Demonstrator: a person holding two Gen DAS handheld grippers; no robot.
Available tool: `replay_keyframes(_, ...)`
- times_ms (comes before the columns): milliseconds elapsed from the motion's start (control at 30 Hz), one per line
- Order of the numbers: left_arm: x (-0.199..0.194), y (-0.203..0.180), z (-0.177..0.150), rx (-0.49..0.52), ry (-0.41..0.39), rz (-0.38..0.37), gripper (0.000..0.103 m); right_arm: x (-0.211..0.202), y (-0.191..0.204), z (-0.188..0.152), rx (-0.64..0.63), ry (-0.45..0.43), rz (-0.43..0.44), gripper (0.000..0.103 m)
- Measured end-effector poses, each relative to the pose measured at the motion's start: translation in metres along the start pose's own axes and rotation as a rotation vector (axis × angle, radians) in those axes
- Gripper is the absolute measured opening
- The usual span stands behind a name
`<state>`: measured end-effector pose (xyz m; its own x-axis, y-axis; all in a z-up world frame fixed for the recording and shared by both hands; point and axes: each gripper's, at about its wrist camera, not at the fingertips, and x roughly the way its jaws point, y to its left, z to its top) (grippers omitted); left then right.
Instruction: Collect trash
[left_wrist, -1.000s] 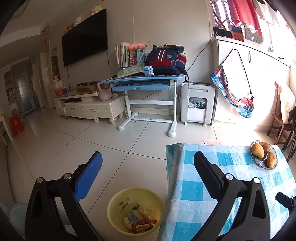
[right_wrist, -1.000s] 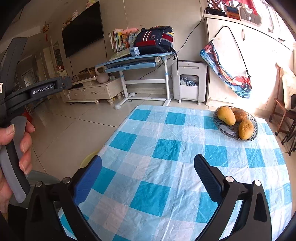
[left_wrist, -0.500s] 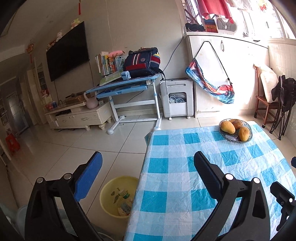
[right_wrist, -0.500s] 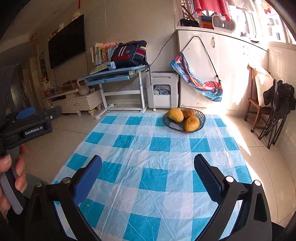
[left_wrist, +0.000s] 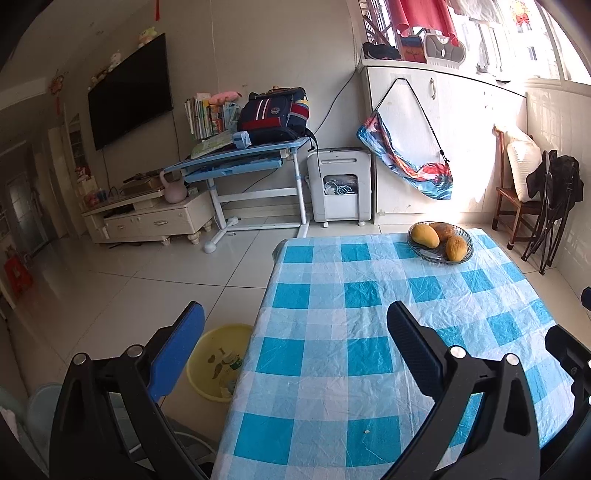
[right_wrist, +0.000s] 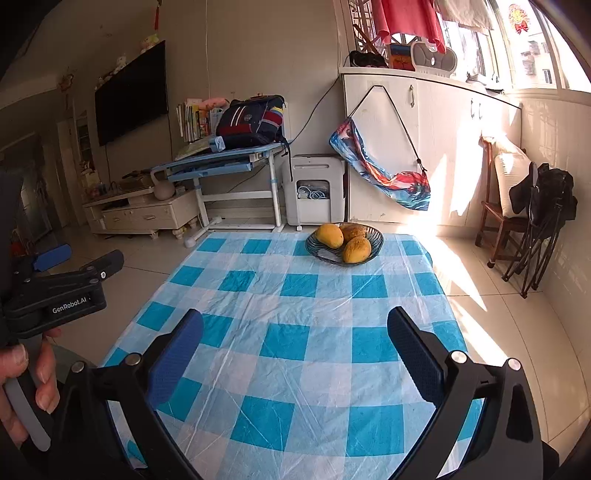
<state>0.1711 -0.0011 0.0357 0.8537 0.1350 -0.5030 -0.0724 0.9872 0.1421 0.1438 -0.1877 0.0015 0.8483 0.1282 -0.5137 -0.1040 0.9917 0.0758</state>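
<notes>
My left gripper hung above the near left edge of the table, its jaws spread wide with nothing between them. A hand wrapped the grey handle of that gripper at the left rim of the right wrist view, fingertips curled over the grip, the tool pointing out across the floor beside the table.

Below my left finger sat the yellow basin, on the floor tiles just off the table's left edge, partly hidden under the overhanging checked cloth. Inside it lay the trash: a small bottle and some wrappers, too small to read. The basin sat low and to the left of the gap between my left jaws, not within it.

My right gripper hovered over the near middle of the table, jaws likewise released and holding nothing. Only blue-and-white cloth showed between those fingers.

Toward the far right corner of the table stood a dark fruit bowl with mangoes in it, well apart from both grippers.
</notes>
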Motion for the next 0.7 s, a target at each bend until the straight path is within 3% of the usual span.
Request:
replay_keyframes(367,-0.061,-0.015,-0.005,0.019,-0.009,-0.032,0.096,-0.060,0.001,0.002,-0.021,-0.063,-0.005,0.095)
replay_keyframes(700,-0.146,-0.017,-0.011,0.024,-0.051,-0.065,0.096,-0.132,0.006,-0.001,-0.033,-0.118,-0.054,0.095)
